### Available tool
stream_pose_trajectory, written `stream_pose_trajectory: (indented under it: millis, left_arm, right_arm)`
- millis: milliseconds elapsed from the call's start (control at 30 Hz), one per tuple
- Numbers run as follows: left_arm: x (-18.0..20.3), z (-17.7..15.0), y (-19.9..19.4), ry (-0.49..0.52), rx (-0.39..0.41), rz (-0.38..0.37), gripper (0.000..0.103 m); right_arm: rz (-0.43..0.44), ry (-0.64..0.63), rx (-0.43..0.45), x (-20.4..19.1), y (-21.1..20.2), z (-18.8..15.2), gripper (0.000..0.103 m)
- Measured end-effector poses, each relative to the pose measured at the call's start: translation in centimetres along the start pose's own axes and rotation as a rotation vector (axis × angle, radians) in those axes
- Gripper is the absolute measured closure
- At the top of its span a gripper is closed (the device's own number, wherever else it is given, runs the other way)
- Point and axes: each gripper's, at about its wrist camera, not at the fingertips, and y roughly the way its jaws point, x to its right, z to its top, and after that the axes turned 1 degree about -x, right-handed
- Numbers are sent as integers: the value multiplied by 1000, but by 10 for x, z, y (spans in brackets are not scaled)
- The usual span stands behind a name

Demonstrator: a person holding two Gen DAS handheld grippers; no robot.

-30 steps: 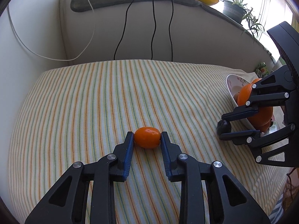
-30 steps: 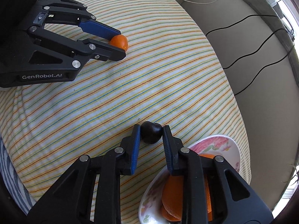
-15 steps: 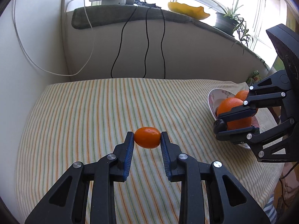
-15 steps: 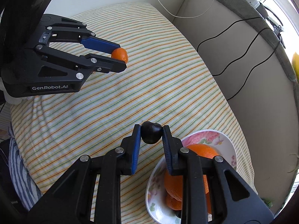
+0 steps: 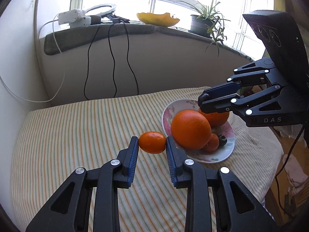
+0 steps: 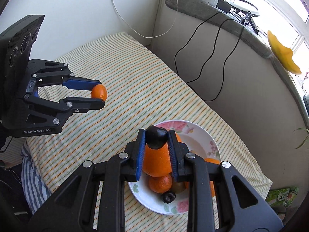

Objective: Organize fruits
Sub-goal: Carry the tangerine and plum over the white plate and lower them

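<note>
We see a striped cloth (image 5: 77,131) over the worktop, two black cables (image 5: 112,58) hanging down the far wall, a potted plant (image 5: 200,24) and white power adapter (image 5: 74,17) on the sill.

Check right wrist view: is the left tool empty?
No, the left tool is shut on a small orange, held above the striped cloth.

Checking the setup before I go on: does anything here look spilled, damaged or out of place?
Nothing stands out. The plate sits flat on the striped cloth with its fruit inside; the left gripper holds a small orange and the right gripper a dark fruit.
</note>
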Motion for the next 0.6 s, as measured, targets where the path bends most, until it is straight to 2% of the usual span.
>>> stream_pose_trajectory:
  millis: [200,600]
  left_arm:
    - [34,10,8,48,-6,-40,76]
    - [86,22,30,102,-21,-107,76]
  right_arm:
    - [2,78,24,37,-5,-19,79]
    - [57,190,63,74,-3,-44,79]
